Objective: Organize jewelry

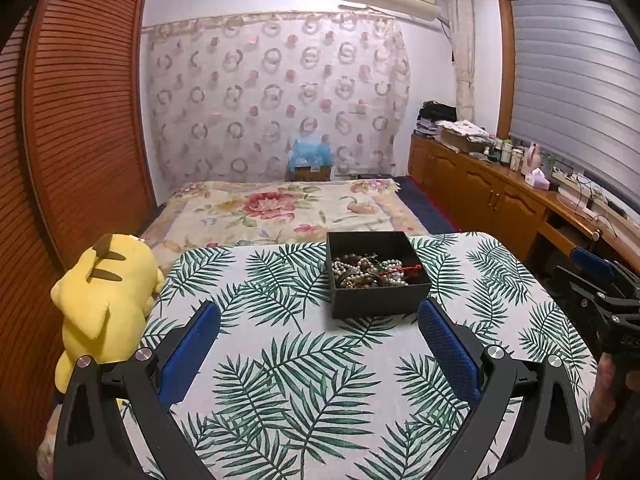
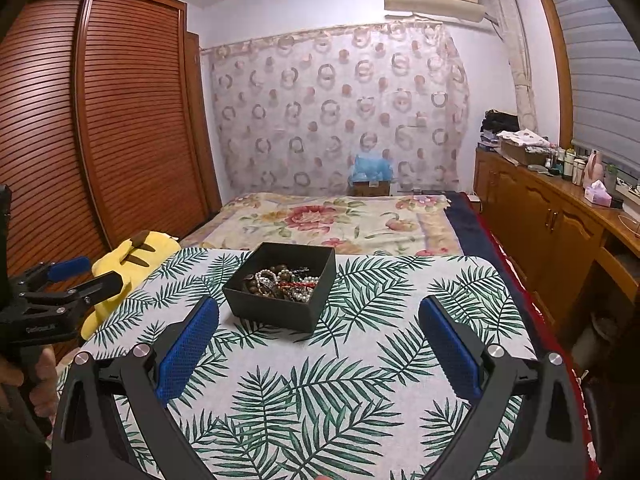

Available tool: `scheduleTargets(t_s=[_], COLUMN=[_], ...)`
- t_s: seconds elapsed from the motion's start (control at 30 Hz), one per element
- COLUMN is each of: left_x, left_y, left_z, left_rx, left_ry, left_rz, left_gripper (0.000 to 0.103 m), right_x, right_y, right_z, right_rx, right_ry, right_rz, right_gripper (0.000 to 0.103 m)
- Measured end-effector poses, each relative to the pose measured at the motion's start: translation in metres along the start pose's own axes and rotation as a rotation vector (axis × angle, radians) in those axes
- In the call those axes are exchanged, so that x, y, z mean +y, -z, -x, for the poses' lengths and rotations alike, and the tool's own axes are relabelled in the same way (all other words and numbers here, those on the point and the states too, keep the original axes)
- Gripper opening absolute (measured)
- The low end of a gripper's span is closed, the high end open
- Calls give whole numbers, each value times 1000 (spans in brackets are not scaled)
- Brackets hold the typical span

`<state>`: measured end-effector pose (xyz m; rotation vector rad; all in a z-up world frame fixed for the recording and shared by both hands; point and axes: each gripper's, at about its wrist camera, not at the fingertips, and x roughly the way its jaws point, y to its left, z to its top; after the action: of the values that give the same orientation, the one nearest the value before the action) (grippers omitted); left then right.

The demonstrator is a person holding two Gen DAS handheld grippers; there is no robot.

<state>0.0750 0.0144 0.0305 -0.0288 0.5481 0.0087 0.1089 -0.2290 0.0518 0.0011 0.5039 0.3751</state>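
Note:
A black open box [image 1: 380, 300] stands on the leaf-print table [image 1: 280, 360] and holds a tangle of jewelry [image 1: 374, 272]: pearl strands, brown bead bracelets, a red cord. My left gripper [image 1: 318, 312] is open and empty, just short of the box, which sits ahead to its right. In the right wrist view the box [image 2: 276, 312] with the jewelry [image 2: 282, 282] lies ahead, left of centre. My right gripper [image 2: 318, 308] is open and empty, a little short of it. Each gripper shows at the other view's edge.
A yellow plush toy [image 1: 104, 300] lies off the table's left edge. A bed with a floral blanket [image 1: 280, 208] is behind the table. A wooden wardrobe [image 1: 80, 120] stands left, a cluttered wooden cabinet [image 1: 500, 184] right.

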Motion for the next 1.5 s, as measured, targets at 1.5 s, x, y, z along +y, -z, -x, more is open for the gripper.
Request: scheduleTargets(t_s=[1.5], left_x=[-3], left_y=[-2], left_z=[5], left_rx=[-16], left_ry=[-5], left_rz=[-7], left_gripper=[96], right_x=[-2], right_y=[0], right_z=[6], right_rx=[-7], right_ry=[8], right_rz=[4], right_gripper=[101])
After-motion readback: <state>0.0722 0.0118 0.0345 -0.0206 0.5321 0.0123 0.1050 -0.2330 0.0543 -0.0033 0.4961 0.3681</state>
